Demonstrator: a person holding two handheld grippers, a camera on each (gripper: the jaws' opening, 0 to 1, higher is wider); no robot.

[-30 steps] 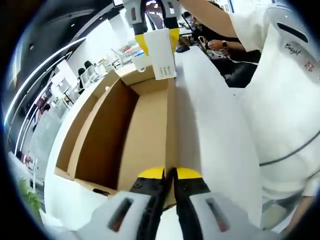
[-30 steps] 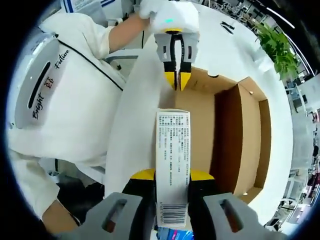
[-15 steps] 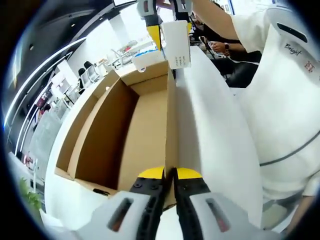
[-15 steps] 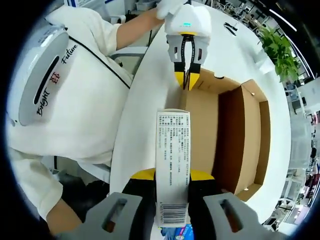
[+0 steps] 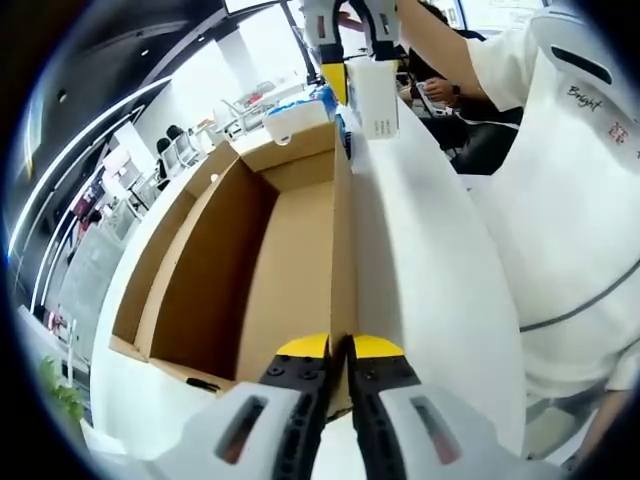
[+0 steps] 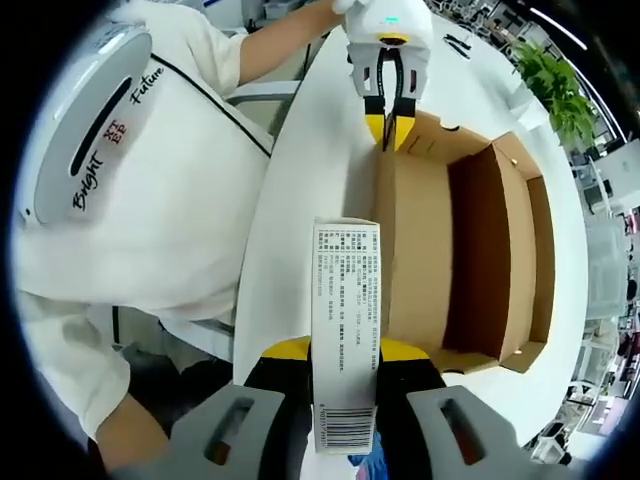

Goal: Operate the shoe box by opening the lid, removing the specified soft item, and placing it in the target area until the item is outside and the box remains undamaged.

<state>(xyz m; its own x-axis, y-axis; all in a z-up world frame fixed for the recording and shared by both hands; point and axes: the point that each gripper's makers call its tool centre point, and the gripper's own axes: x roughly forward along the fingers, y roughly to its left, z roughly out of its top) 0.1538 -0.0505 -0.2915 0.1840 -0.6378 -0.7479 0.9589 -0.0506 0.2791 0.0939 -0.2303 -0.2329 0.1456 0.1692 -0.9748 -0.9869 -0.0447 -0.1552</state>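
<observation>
A white bench point(image 5: 420, 260) carries one open brown cardboard shoe box point(image 5: 250, 260), its interior bare cardboard in both views. Around it lies a bright open-plan office: in the left gripper view, rows of chairs and desks recede under long ceiling light strips, and a potted green plant point(image 6: 555, 85) stands past the box in the right gripper view. A person in a white garment point(image 6: 130, 200) with printed lettering stands at the bench edge, beside the box.

There are two grippers, each with yellow-tipped jaws. The left gripper point(image 5: 340, 350) has its jaws clenched on the near side wall of the box, the cardboard edge pinched between the tips; the right gripper view shows this same gripper at the far end of the box, its jaws closed on the wall. The right gripper point(image 6: 335, 352) grasps one white rectangular packet with a printed label and barcode point(image 6: 345, 320), which stands up between its jaws. In the left gripper view that packet hangs lifted above the far corner of the box, over the bench and outside the box walls. One small white container point(image 5: 295, 118) with blue on it sits just past the far end of the box.
</observation>
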